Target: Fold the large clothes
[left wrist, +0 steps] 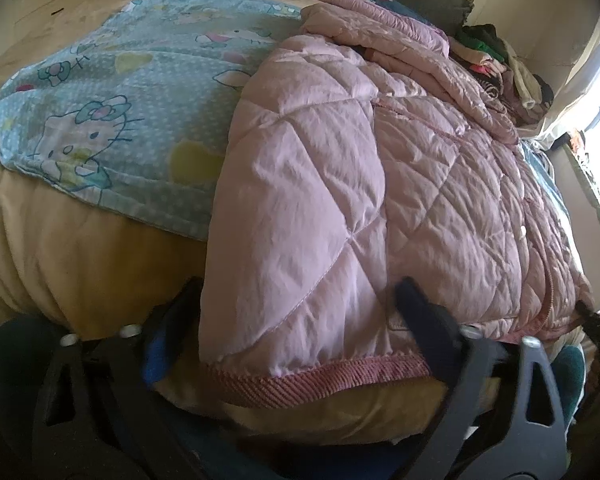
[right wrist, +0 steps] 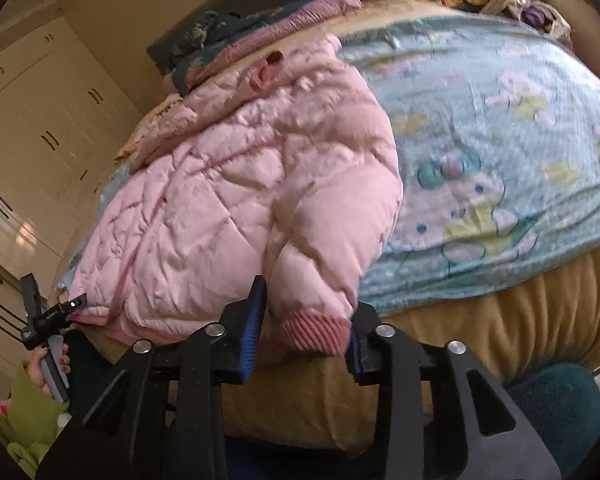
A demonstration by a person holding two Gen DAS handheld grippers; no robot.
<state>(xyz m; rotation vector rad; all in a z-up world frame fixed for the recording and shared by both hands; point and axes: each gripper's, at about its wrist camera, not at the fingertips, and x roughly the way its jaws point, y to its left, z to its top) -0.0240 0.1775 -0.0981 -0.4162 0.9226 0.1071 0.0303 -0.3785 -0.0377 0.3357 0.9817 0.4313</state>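
Note:
A pink quilted jacket lies spread on the bed, its ribbed hem at the near edge. My left gripper is open, its fingers either side of the near sleeve's ribbed cuff. In the right wrist view the same jacket lies with a sleeve folded toward me. My right gripper is open around that sleeve's ribbed cuff, one finger on each side. The left gripper also shows at the far left, by the jacket's hem.
A light blue cartoon-print sheet covers the tan bedding beside the jacket. More pink quilted fabric and a pile of clothes lie at the back. White cupboards stand to the left.

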